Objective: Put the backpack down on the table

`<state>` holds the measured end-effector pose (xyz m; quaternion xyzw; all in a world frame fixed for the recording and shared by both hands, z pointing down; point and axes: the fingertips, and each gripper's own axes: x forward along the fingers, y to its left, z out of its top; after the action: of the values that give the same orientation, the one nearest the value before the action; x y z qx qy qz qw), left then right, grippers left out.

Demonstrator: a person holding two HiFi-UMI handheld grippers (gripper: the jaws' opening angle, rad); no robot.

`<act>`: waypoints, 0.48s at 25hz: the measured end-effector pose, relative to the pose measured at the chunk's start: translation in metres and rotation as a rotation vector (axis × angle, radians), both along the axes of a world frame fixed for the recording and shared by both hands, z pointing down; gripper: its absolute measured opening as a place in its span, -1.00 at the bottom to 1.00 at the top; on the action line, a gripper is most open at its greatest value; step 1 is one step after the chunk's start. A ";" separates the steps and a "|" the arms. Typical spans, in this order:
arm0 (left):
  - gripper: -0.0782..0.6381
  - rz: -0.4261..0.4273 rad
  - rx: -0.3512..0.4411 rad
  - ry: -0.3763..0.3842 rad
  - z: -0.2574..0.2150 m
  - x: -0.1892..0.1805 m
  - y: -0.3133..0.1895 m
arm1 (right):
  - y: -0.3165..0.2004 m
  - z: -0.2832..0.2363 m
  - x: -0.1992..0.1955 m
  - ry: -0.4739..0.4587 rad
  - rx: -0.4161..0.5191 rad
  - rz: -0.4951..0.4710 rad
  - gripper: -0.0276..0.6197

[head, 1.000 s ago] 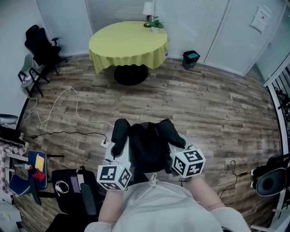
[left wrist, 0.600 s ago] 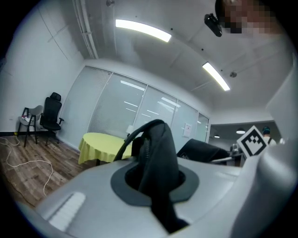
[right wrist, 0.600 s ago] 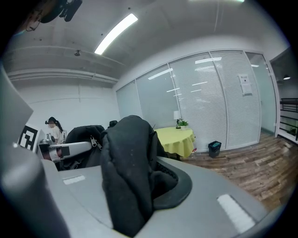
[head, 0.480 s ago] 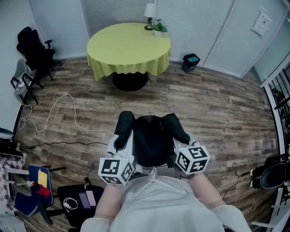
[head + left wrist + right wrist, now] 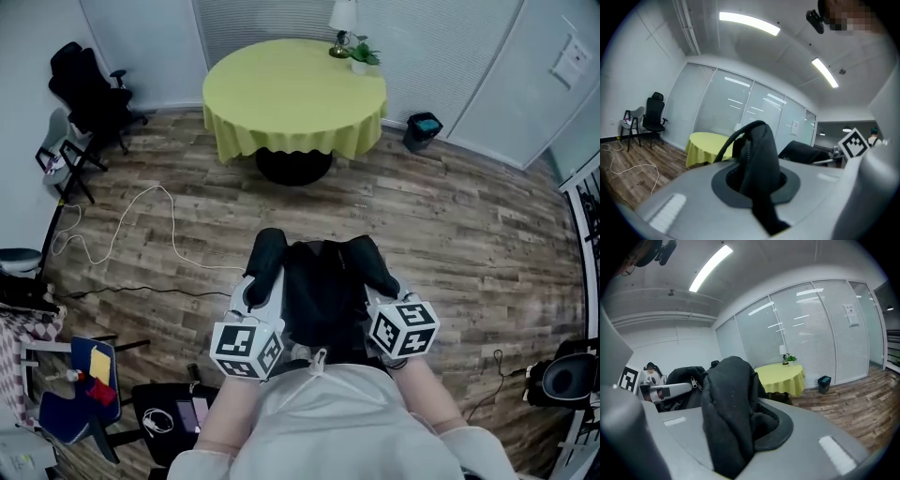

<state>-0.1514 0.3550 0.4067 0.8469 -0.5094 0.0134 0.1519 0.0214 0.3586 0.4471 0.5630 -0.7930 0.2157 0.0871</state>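
A black backpack hangs in front of me above the wooden floor, carried between both grippers. My left gripper is shut on its left shoulder strap, which fills the jaws in the left gripper view. My right gripper is shut on the right strap, bunched thick between the jaws. The round table with a yellow-green cloth stands ahead at the far side of the room, also seen small beyond the jaws as the table and the table.
A small lamp and a potted plant sit on the table's far edge. A black office chair stands at the left wall, a white cable trails over the floor, a dark bin is right of the table, and clutter lies at lower left.
Both grippers and the backpack have moved forward across the floor with me toward the table. The table now sits more to the right in the head view. The grip on both straps is unchanged.
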 end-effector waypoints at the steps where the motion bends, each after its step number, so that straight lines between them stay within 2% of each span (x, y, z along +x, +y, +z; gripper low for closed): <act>1: -0.70 -0.010 -0.006 -0.003 0.003 -0.002 -0.007 | -0.008 0.003 -0.002 -0.004 -0.005 -0.011 -0.82; 8: -0.70 -0.127 -0.029 0.013 0.013 0.002 -0.072 | -0.088 0.014 0.003 -0.027 -0.014 -0.101 -0.82; 12: -0.70 -0.193 -0.018 0.019 0.015 0.023 -0.126 | -0.151 0.013 0.024 -0.028 -0.001 -0.170 -0.82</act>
<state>-0.1285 0.2294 0.4213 0.7926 -0.5871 -0.0047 0.1646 0.0450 0.2074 0.4603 0.4904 -0.8391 0.2158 0.0944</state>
